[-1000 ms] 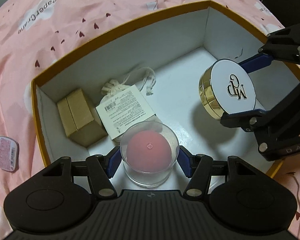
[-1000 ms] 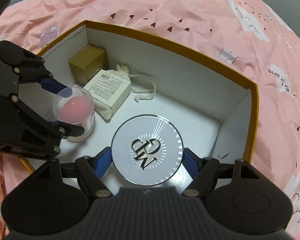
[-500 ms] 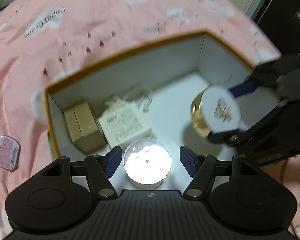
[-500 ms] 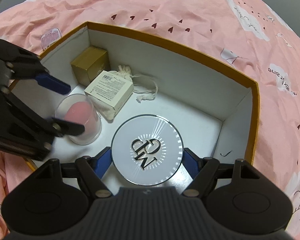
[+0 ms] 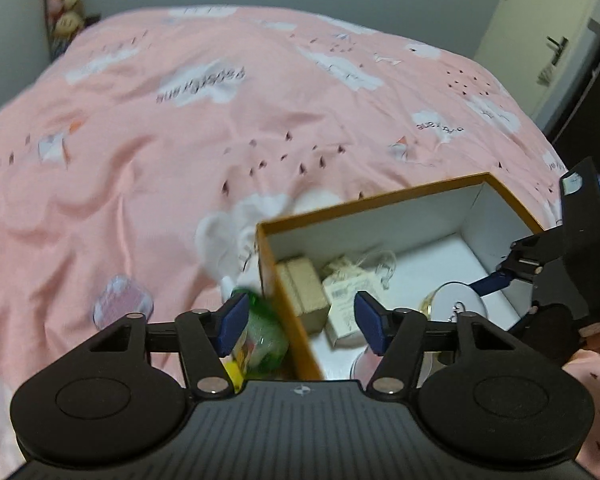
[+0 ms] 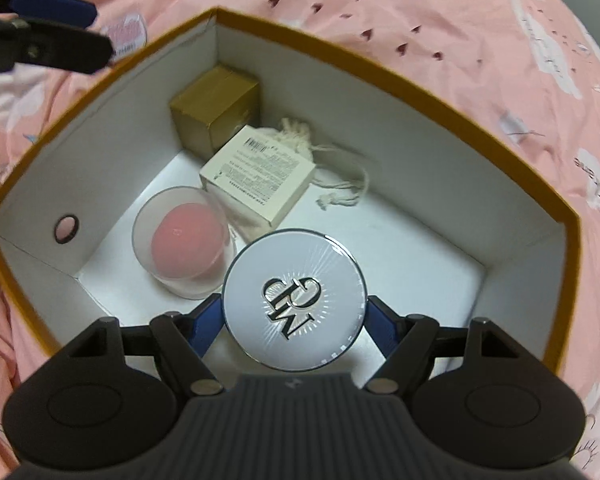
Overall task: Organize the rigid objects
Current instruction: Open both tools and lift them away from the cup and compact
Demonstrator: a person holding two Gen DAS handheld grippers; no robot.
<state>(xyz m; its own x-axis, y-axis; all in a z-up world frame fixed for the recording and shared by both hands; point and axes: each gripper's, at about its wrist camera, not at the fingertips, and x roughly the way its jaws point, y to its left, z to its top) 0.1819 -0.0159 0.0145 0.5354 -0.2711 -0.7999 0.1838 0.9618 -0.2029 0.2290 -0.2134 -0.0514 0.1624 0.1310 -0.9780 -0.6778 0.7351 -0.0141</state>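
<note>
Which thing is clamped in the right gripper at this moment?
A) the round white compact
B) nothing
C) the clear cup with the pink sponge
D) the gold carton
A: the right gripper is closed on the round white compact above the box floor.

The box (image 6: 428, 88) has a mustard-orange rim and outside with plain white walls and floor, and it sits on a salmon-pink bedspread (image 5: 180, 152) printed with white clouds, small dark red hearts and grey lettering. Toward the box's far corner are a matte gold carton (image 6: 214, 106), a cream carton (image 6: 256, 176) with black print and a barcode, and an off-white drawstring pouch (image 6: 296, 136). A clear cup (image 6: 182, 240) holds a pink sponge, the round compact (image 6: 294, 300) is white with a black monogram and silver rays, and both grippers are black with blue fingertips (image 5: 232, 322).
</note>
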